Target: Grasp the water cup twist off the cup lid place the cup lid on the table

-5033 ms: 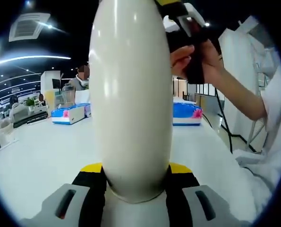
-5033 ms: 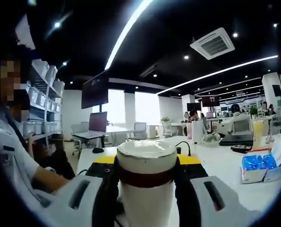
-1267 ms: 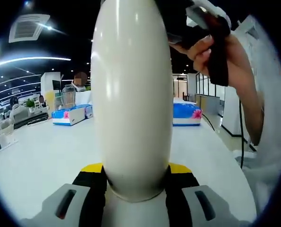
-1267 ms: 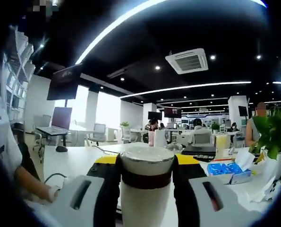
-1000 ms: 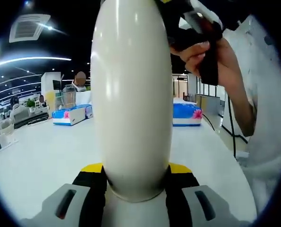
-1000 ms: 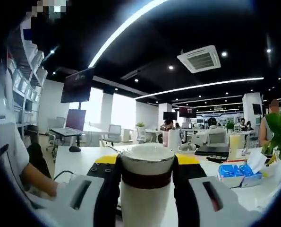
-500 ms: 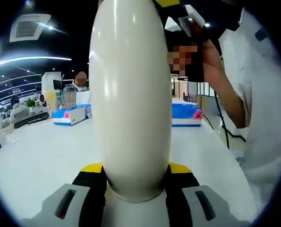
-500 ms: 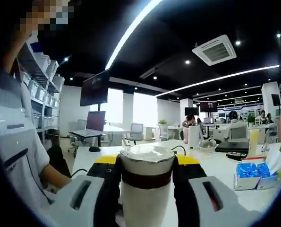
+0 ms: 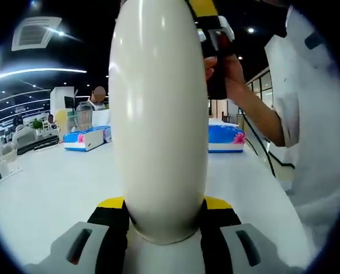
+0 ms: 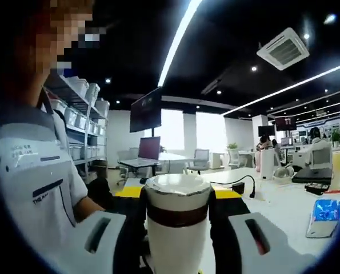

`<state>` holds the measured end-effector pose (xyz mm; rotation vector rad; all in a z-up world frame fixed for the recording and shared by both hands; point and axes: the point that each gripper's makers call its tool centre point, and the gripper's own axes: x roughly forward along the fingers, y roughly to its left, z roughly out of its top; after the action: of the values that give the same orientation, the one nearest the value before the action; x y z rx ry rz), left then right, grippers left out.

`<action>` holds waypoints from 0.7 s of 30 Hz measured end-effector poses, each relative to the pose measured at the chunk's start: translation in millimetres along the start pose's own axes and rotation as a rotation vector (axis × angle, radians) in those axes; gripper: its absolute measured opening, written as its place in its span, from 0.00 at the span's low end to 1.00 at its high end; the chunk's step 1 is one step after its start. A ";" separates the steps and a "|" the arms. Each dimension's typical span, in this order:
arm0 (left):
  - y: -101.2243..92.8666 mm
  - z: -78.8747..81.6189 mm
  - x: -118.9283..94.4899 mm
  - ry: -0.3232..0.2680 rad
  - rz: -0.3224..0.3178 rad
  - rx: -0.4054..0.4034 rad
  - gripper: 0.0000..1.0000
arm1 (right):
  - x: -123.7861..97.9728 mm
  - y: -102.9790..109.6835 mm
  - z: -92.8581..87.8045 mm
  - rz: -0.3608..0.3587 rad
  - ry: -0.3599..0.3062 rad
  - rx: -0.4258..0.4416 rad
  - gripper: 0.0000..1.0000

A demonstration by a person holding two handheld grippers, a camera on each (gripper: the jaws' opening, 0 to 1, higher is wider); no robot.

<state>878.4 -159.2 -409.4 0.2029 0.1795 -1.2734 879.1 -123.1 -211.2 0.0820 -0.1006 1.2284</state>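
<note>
Left tongs [image 9: 161, 220]: closed on the lower body of the water cup [image 9: 158, 120], yellow-and-black jaws pressed against either side of its base, grey housing below.

Water cup: smooth cream-white, elongated, rounded flanks; standing upright along the left gripper view, top end running out past the upper edge.

Right tongs [image 10: 176, 214]: closed on the cup lid [image 10: 176, 220], jaws flanking it left and right. In the left gripper view, seen at upper right beside the top of the cup [image 9: 212, 34], yellow and black, held in a hand [image 9: 227, 71] with the forearm trailing off to the right.

Cup lid: cream-white cylinder with a dark reddish-brown band around its middle and a rounded pale rim at the top; upright between the jaws in the right gripper view. Whether joined to the cup or free of it: cannot tell.

Tabletop [image 9: 50, 188]: white, broad, stretching behind the cup.

Blue-and-white packs: one at left [image 9: 85, 138], one at right [image 9: 226, 137], both resting on the tabletop well behind the cup, with pink markings.

Person [image 10: 38, 177]: white short-sleeved shirt, at the left of the right gripper view.

Monitor [image 10: 146, 109]: dark, mounted high in the background.

Laptop [image 10: 146, 151]: open on a far desk.

Black cable [image 10: 235, 184]: lying across the white surface right of the lid.
</note>
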 end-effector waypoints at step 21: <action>-0.3 -0.4 -0.9 0.001 0.004 0.000 0.50 | 0.0 6.7 -2.2 0.166 0.007 0.068 0.46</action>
<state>877.8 -158.3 -409.6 0.2036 0.1796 -1.2693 872.9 -120.6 -213.4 0.1307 -0.0609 1.3980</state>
